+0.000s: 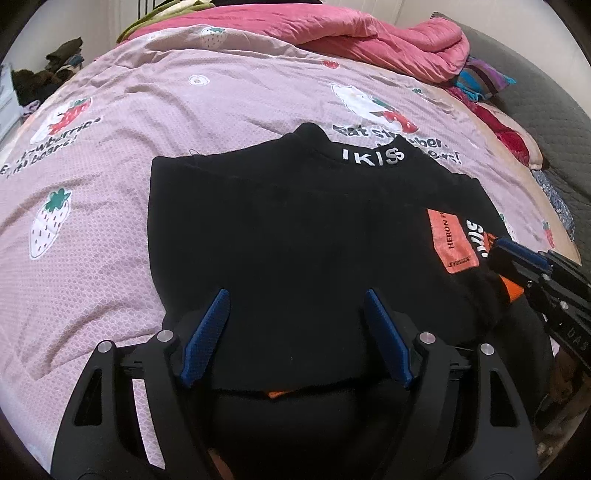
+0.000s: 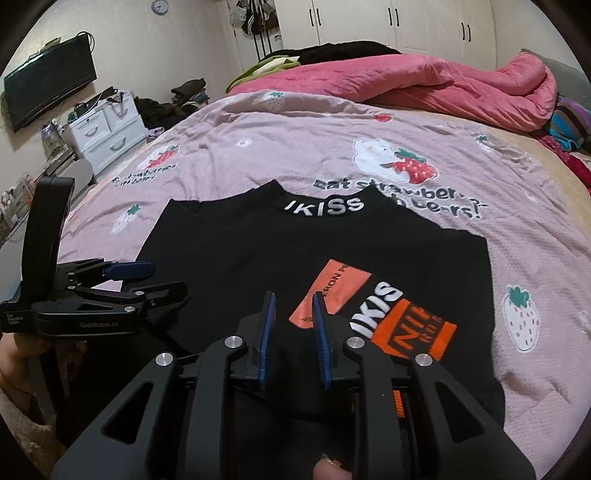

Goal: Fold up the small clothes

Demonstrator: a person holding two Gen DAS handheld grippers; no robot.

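A black top [image 1: 295, 229] with white "IKISS" lettering on its collar lies flat on the bed, collar away from me; it also shows in the right wrist view [image 2: 258, 251]. A sleeve with orange patches [image 2: 332, 291] is folded across its right side. My left gripper [image 1: 297, 299] is open, hovering over the top's near left part, nothing between its blue pads. My right gripper [image 2: 293, 302] is partly open above the folded sleeve, with nothing between the pads; it shows at the right edge in the left wrist view [image 1: 509, 254].
The pink strawberry-print bedspread [image 1: 166, 110] covers the bed. A rumpled pink duvet [image 2: 424, 81] and colourful clothes [image 2: 569, 122] lie at the far side. White drawers [image 2: 107, 129], a wall TV [image 2: 48, 85] and wardrobes [image 2: 388, 26] stand beyond the bed.
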